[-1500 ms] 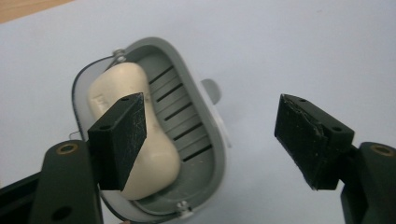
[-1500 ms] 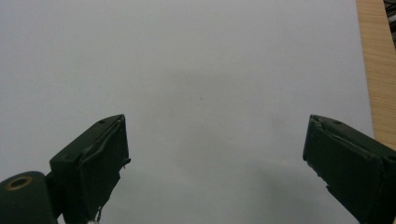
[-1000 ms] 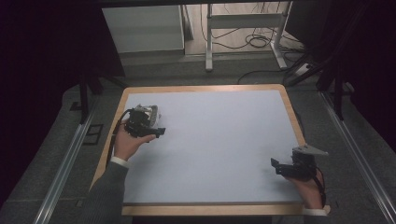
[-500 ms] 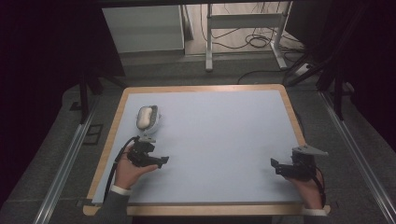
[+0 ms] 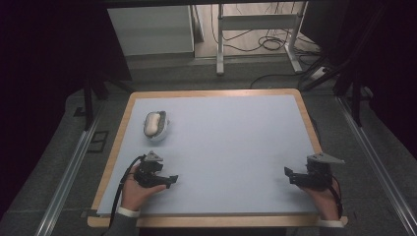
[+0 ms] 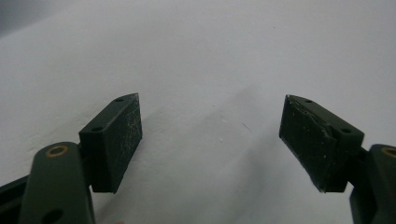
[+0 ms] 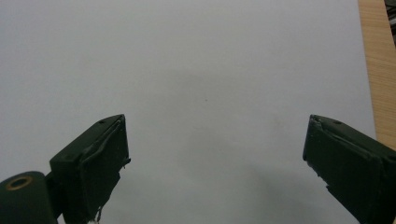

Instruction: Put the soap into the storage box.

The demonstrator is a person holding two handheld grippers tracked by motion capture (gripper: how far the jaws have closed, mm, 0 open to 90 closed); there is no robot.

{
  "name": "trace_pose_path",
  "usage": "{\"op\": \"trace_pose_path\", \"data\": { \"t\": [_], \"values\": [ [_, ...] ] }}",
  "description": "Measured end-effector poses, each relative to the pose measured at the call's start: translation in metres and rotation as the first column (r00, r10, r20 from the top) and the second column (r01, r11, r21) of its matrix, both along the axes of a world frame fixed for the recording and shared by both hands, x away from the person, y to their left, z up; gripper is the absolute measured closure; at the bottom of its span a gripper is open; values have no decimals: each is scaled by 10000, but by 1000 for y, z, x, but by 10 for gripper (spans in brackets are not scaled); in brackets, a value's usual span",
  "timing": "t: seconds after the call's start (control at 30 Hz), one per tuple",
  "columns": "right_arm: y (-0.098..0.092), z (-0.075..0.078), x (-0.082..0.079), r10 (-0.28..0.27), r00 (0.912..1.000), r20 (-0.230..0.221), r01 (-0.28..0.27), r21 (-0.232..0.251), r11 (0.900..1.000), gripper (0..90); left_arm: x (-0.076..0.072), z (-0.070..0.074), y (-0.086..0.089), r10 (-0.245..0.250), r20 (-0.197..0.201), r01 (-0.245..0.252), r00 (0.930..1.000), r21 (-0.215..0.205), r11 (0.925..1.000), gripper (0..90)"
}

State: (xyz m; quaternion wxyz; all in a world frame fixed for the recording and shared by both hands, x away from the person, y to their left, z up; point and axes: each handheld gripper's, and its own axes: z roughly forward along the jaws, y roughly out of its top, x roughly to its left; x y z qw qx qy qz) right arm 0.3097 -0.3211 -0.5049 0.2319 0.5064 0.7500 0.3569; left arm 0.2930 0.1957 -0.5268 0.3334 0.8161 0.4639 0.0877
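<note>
Pale blue surface (image 5: 231, 147) bare except the white mouse-like object (image 5: 156, 124) lying far-left, apart from my left tongs (image 5: 169, 181), jaws just widened and empty; right tongs (image 5: 289, 176) open near-right; risk: object skidding if I re-grip off-centre.

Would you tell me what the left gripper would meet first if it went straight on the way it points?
Probably nothing: the left gripper, jaws open and empty, points right across the bare mat. The right gripper lies far along roughly that line, though depth is unclear.
</note>
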Motion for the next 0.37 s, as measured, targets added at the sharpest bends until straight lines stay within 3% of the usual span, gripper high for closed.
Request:
{"op": "trace_pose_path", "data": {
  "t": [0.37],
  "values": [
    [6, 0, 0, 236, 9997, 94, -235, -61, 9997, 65, -3, 2, 4, 76, 234, -73, 9997, -142, 9999, 208]
  ]
}}
